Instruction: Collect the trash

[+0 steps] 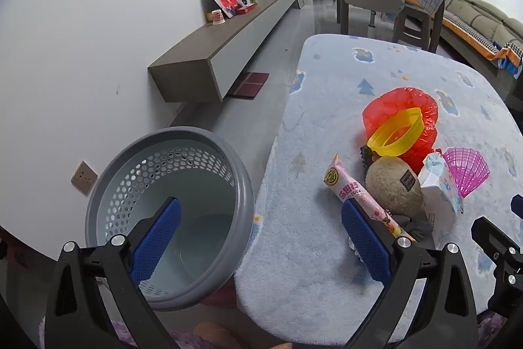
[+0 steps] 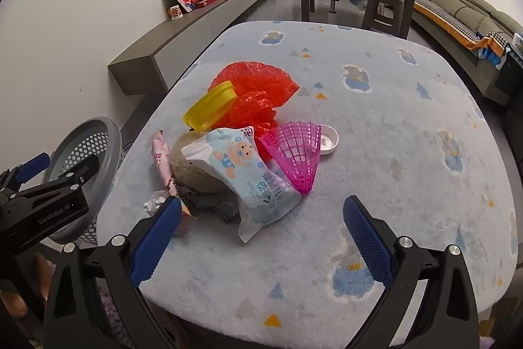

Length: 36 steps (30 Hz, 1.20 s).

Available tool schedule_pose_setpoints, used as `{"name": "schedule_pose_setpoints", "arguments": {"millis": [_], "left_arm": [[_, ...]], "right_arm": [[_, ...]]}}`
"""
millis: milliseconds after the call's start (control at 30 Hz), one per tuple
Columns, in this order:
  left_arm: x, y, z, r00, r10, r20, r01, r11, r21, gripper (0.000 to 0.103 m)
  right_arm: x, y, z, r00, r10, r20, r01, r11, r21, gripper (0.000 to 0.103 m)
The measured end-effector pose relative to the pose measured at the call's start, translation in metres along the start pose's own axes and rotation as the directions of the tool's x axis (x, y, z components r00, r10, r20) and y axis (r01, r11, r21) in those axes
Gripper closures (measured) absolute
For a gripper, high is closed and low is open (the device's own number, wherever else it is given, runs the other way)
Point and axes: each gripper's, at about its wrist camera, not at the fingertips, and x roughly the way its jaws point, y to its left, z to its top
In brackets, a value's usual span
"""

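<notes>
Trash lies heaped on the pale blue fleece-covered table, left of its centre in the right wrist view. Within the heap: a red plastic bag at 12 o'clock, a yellow ring-shaped container leaning on it at 11, a pink mesh shell at 3, a white cap just beyond the shell, a wet-wipe pack across a tan plush ball, and a pink snack wrapper at 9. A grey perforated basket stands off the table's left edge, empty. Left gripper hangs over the gap between basket and table, fingers spread wide, holding nothing; its right pad sits just beside the wrapper's near end. Right gripper hovers at the heap's 6 o'clock, fingers spread, empty.
</notes>
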Motion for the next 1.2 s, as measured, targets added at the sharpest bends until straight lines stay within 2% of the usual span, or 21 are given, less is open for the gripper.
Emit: {"name": "schedule_pose_setpoints", "arguments": {"millis": [567, 1200], "left_arm": [[-0.0077, 0.0023, 0.0048, 1.000, 0.002, -0.008, -0.002, 1.000, 0.002, 0.006], [0.0008, 0.0029, 0.0018, 1.000, 0.004, -0.003, -0.004, 1.000, 0.001, 0.006]], "right_arm": [[-0.0012, -0.0005, 0.0010, 1.000, 0.003, -0.002, -0.003, 1.000, 0.004, 0.008], [-0.0043, -0.0009, 0.0018, 1.000, 0.003, 0.006, -0.003, 1.000, 0.004, 0.008]]}}
